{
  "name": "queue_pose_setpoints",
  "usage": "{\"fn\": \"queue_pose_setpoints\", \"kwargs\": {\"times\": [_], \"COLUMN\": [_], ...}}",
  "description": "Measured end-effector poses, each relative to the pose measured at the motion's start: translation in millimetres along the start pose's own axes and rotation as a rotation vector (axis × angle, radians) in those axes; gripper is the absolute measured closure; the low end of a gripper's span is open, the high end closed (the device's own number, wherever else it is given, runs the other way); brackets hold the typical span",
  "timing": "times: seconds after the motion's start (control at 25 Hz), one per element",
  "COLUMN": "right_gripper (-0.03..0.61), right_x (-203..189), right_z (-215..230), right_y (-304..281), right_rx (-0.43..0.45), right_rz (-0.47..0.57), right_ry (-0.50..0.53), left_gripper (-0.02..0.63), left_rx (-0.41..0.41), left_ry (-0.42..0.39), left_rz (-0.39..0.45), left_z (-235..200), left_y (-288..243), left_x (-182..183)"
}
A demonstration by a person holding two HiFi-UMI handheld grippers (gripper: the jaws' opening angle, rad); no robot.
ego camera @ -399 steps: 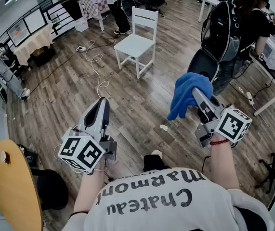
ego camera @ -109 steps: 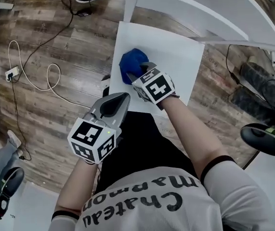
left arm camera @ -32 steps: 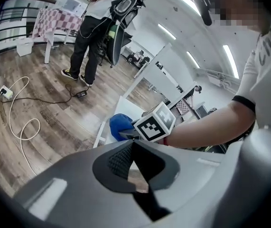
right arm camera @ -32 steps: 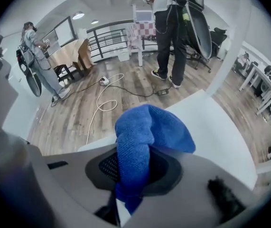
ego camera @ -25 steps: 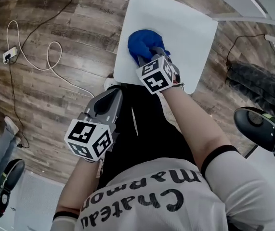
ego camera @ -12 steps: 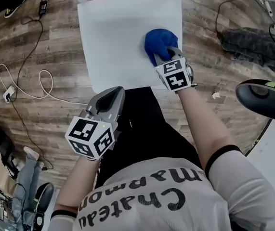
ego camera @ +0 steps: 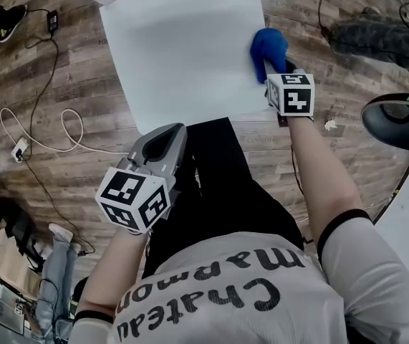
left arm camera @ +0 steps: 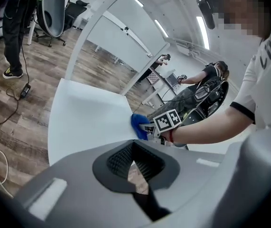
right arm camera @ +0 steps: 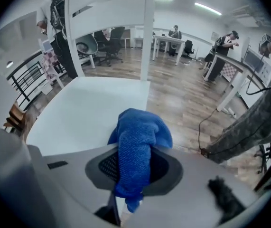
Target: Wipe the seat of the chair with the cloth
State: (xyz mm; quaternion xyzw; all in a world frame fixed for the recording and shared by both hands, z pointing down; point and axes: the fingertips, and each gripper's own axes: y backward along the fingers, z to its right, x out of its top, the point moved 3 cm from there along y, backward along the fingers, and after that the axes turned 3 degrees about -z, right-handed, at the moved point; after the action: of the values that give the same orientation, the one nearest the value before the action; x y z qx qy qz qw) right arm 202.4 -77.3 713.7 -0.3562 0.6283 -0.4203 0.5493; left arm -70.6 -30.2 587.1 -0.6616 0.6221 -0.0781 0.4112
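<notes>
The white chair seat (ego camera: 183, 49) fills the top of the head view. A bunched blue cloth (ego camera: 268, 47) rests at the seat's right edge, and my right gripper (ego camera: 274, 69) is shut on it. In the right gripper view the blue cloth (right arm camera: 137, 146) bulges out between the jaws over the white seat (right arm camera: 88, 110). My left gripper (ego camera: 162, 140) hovers below the seat's near edge, over the person's dark trousers, shut and empty. The left gripper view shows the seat (left arm camera: 85, 118), the cloth (left arm camera: 138, 126) and the right gripper (left arm camera: 147, 130) beyond it.
The chair back (left arm camera: 118, 32) rises behind the seat. A white cable (ego camera: 39, 131) loops on the wooden floor at the left. A dark office chair base (ego camera: 401, 124) sits at the right. People stand at desks in the background (right arm camera: 223, 46).
My right gripper has dragged the cloth rightwards across the seat to its right edge. The left gripper has stayed near the seat's front edge.
</notes>
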Motion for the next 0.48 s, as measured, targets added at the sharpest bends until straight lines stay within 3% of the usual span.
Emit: {"fn": "queue_pose_setpoints", "kwargs": {"times": [0.12, 0.2, 0.48], "right_gripper": [0.489, 0.489, 0.488], "right_x": [6, 11, 16], "right_z": [-19, -57, -273], "right_y": [14, 21, 34], "right_rx": [-0.017, 0.031, 0.38], "right_rz": [0.061, 0.104, 0.154], "right_ry": [0.062, 0.156, 0.679], "left_gripper": [0.607, 0.607, 0.609], "left_rx": [0.014, 0.034, 0.112], "left_ry": [-0.012, 0.002, 0.09], "left_rz": [-0.004, 0.012, 0.094], "left_z": [-7, -15, -37], "left_y": [9, 19, 74], "left_x": [-11, -16, -50]}}
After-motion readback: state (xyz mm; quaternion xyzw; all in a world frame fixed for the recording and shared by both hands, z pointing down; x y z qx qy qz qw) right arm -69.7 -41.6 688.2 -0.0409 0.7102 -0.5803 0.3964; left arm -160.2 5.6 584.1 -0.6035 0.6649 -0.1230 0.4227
